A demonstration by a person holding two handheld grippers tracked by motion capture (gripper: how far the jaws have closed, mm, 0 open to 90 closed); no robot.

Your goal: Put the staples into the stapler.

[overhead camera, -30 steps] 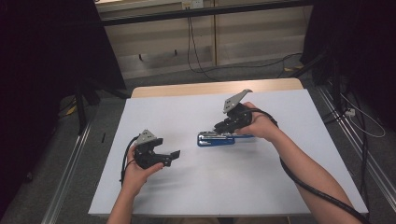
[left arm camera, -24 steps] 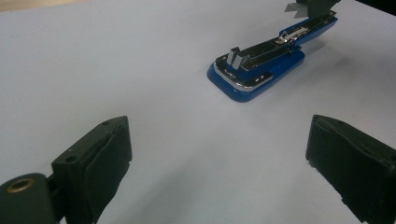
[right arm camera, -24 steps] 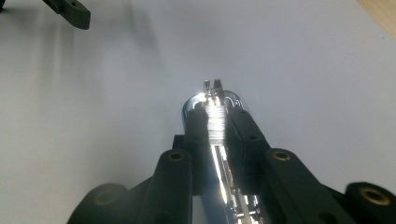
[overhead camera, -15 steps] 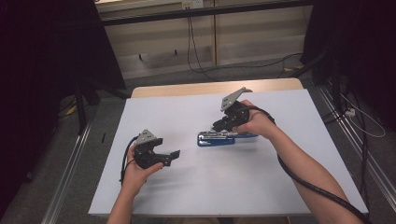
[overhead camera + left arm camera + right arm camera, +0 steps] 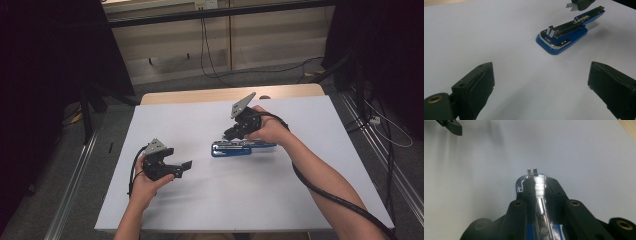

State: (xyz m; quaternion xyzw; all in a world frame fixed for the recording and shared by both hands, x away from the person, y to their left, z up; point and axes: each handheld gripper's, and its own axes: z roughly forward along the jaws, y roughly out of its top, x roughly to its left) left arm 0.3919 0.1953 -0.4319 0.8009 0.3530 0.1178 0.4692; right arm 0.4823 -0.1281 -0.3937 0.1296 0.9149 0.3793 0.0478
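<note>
High view: your right gripper (image 5: 235, 133) pinches the staple strip over the open stapler (image 5: 231, 149) at frame centre.

Left gripper view: your left gripper (image 5: 539, 82) is spread, empty.

Right gripper view: strip (image 5: 539, 187) seems not yet seated; closing remains.

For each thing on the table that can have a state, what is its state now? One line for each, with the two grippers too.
Blue stapler: lies flat on the white table, top arm swung open, metal staple channel exposed.
Strip of staples: between the right gripper's jaws, above the channel's front end.
Right gripper: shut on the strip of staples.
Left gripper: open, nothing between its jaws, apart from the stapler.
</note>
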